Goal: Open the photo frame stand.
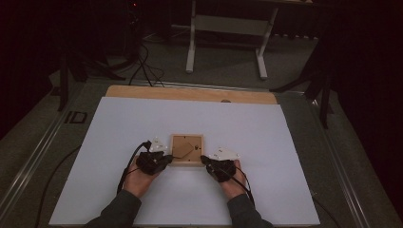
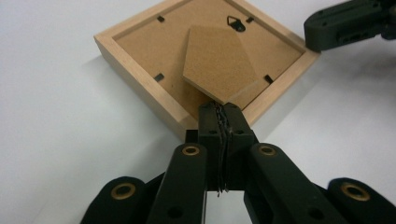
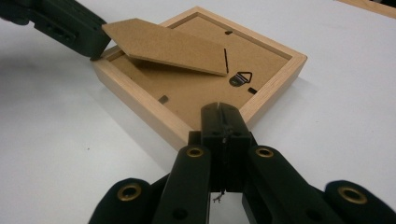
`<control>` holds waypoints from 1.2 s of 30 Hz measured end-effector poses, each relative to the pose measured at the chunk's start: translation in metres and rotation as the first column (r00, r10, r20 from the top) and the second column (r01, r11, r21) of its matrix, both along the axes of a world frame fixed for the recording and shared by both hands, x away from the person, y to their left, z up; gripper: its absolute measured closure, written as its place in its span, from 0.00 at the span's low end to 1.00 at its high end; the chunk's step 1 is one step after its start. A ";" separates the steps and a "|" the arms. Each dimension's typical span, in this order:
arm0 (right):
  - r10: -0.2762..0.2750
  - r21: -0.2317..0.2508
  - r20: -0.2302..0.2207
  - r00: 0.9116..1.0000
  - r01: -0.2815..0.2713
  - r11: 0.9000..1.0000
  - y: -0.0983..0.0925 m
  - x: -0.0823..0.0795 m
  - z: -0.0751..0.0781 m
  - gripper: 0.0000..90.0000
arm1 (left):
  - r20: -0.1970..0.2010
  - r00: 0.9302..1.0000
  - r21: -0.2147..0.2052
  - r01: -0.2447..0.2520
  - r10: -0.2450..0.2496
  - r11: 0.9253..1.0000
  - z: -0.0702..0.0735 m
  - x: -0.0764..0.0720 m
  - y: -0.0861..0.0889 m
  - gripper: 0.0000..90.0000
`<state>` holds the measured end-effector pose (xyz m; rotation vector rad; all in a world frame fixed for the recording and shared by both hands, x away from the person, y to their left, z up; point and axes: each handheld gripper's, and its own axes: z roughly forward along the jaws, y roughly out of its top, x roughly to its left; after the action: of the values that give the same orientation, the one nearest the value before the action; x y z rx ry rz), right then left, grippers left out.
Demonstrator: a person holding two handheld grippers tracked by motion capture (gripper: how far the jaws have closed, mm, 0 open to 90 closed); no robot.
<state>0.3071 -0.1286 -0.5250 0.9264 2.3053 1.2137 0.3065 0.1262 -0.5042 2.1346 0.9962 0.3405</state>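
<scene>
A small wooden picture frame [image 1: 187,149] lies face down on the white sheet [image 1: 119,142], brown backing up. Its pointed cardboard stand [image 2: 217,60] is lifted off the backing at one end. My left gripper [image 2: 219,109] is shut on that stand's tip, at the frame's left corner [image 1: 169,159]. In the right gripper view the stand [image 3: 168,44] slopes up toward the left gripper [image 3: 95,44]. My right gripper [image 3: 219,109] is shut with nothing between its jaws, its tip resting at the frame's near corner [image 3: 275,74]. A small metal hanger [image 3: 239,78] sits on the backing.
The white sheet covers a wooden tabletop whose far strip [image 1: 190,92] shows bare. Beyond it stand a white table frame [image 1: 228,28] and dark stands, with cables on the floor [image 1: 142,66]. Both forearms come in from the bottom edge.
</scene>
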 end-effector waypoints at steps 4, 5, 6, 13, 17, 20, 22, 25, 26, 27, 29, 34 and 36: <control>0.000 -0.001 0.001 1.000 0.000 1.000 0.000 0.000 0.000 1.00 | 0.006 1.000 -0.028 -0.011 0.011 1.000 0.004 0.002 0.000 0.96; -0.001 -0.001 0.001 1.000 0.001 1.000 0.000 0.000 0.000 1.00 | 0.007 1.000 -0.032 -0.009 0.009 0.999 0.005 0.002 0.000 0.96; 0.000 0.000 0.001 1.000 0.000 1.000 0.000 0.000 0.000 1.00 | 0.008 1.000 -0.040 -0.011 0.012 0.999 0.007 0.003 0.000 0.95; -0.002 0.000 0.001 1.000 0.002 1.000 0.000 0.000 0.000 1.00 | 0.004 1.000 -0.054 0.000 0.000 0.999 0.014 0.008 -0.007 0.91; -0.001 -0.001 0.001 1.000 0.001 1.000 0.000 0.000 0.000 1.00 | -0.012 1.000 -0.060 -0.007 0.006 0.998 0.013 0.011 -0.010 0.87; -0.001 -0.001 0.002 1.000 0.001 1.000 0.000 0.000 0.000 1.00 | -0.020 1.000 -0.061 -0.005 0.004 0.998 0.013 0.012 -0.012 0.81; -0.001 -0.002 0.002 1.000 0.001 1.000 0.000 0.000 0.000 1.00 | -0.028 1.000 -0.070 -0.008 0.006 0.998 0.012 0.013 -0.013 0.77; 0.000 -0.003 0.002 1.000 0.000 1.000 0.000 0.000 0.000 1.00 | -0.049 0.999 -0.085 -0.009 0.004 0.996 0.012 0.016 -0.014 0.72; 0.000 -0.003 0.003 1.000 0.000 1.000 0.000 0.000 0.000 1.00 | -0.058 0.998 -0.089 -0.013 0.007 0.996 0.012 0.016 -0.014 0.70; -0.001 -0.003 0.003 1.000 0.001 1.000 0.000 0.000 0.000 1.00 | -0.069 0.998 -0.098 -0.011 0.004 0.995 0.012 0.018 -0.014 0.68; 0.000 -0.003 0.002 1.000 0.000 1.000 0.000 0.000 0.000 1.00 | -0.087 0.996 -0.109 -0.011 0.002 0.994 0.011 0.020 -0.014 0.66; 0.000 -0.003 0.003 1.000 0.000 1.000 0.000 0.000 0.000 1.00 | -0.108 0.994 -0.140 -0.017 0.002 0.990 0.012 0.024 -0.012 0.61; 0.000 -0.003 0.003 1.000 0.000 1.000 0.000 0.000 0.000 1.00 | -0.115 0.993 -0.145 -0.020 0.003 0.989 0.012 0.025 -0.013 0.60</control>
<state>0.3069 -0.1286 -0.5249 0.9229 2.3046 1.2101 0.3317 0.1133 -0.4923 2.0350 1.0656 0.1466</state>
